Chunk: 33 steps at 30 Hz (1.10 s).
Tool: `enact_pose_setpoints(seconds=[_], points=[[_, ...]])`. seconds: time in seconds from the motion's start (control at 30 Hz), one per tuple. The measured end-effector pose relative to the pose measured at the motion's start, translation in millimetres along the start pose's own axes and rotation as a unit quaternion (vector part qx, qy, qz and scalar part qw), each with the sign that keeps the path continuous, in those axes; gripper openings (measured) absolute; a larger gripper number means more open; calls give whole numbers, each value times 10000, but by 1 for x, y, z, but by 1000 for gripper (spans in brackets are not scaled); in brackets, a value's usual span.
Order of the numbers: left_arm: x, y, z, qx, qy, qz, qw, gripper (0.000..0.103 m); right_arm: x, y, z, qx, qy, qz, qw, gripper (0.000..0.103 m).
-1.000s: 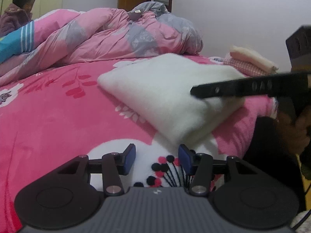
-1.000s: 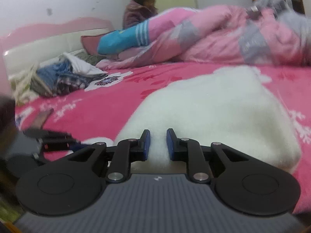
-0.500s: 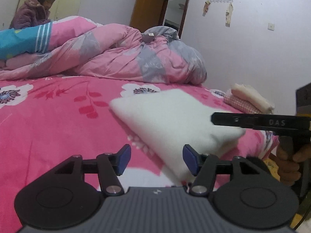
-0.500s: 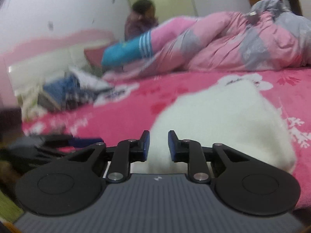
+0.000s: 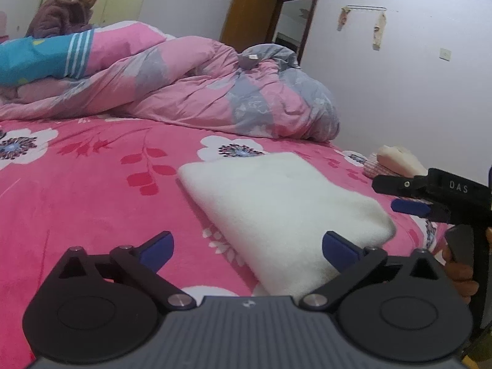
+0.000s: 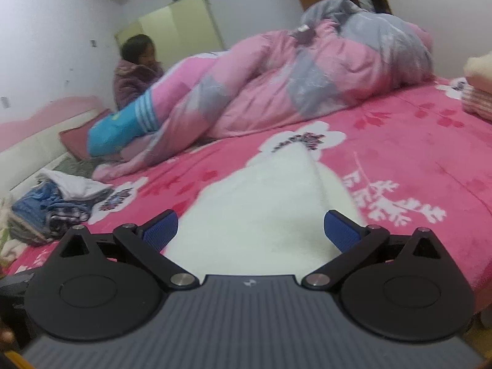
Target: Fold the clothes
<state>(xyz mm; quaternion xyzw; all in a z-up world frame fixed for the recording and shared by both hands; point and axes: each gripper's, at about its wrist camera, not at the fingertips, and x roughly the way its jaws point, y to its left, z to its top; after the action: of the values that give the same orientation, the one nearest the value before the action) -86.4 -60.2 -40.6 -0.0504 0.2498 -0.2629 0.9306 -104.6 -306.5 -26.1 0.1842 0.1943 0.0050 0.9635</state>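
- The folded white garment [image 5: 276, 212] lies flat on the pink floral bedspread [image 5: 77, 190], near the bed's front edge.
- Left gripper [image 5: 247, 246]: jaws opening, spread wide, nothing pinched; the garment's near corner sits between and beyond the pads.
- Right gripper [image 6: 250, 230]: jaws opening, wide apart, the garment just ahead, not gripped.
- A pink-and-grey duvet [image 5: 190, 86] is heaped behind.
- Folded clothes [image 6: 479, 92] are stacked to the right.
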Motion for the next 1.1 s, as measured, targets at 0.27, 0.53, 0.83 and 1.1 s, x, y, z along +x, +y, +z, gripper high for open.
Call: enact_pose_setpoints(seconds=[0.27, 0.53, 0.83, 1.1], points=[[8, 3, 6, -21, 92, 349, 9993, 103, 7, 13, 2, -447, 36, -818, 9956, 102], [20, -9, 23, 137, -173, 253, 9994, 103, 0, 24, 2, -835, -202, -1006, 9912, 102], [51, -31, 38, 337, -136, -99, 9993, 103, -12, 10, 1, -699, -459, -1077, 9907, 102], [94, -60, 56, 896, 55, -104, 9959, 95, -15, -9, -19, -602, -514, -960, 9922, 101]])
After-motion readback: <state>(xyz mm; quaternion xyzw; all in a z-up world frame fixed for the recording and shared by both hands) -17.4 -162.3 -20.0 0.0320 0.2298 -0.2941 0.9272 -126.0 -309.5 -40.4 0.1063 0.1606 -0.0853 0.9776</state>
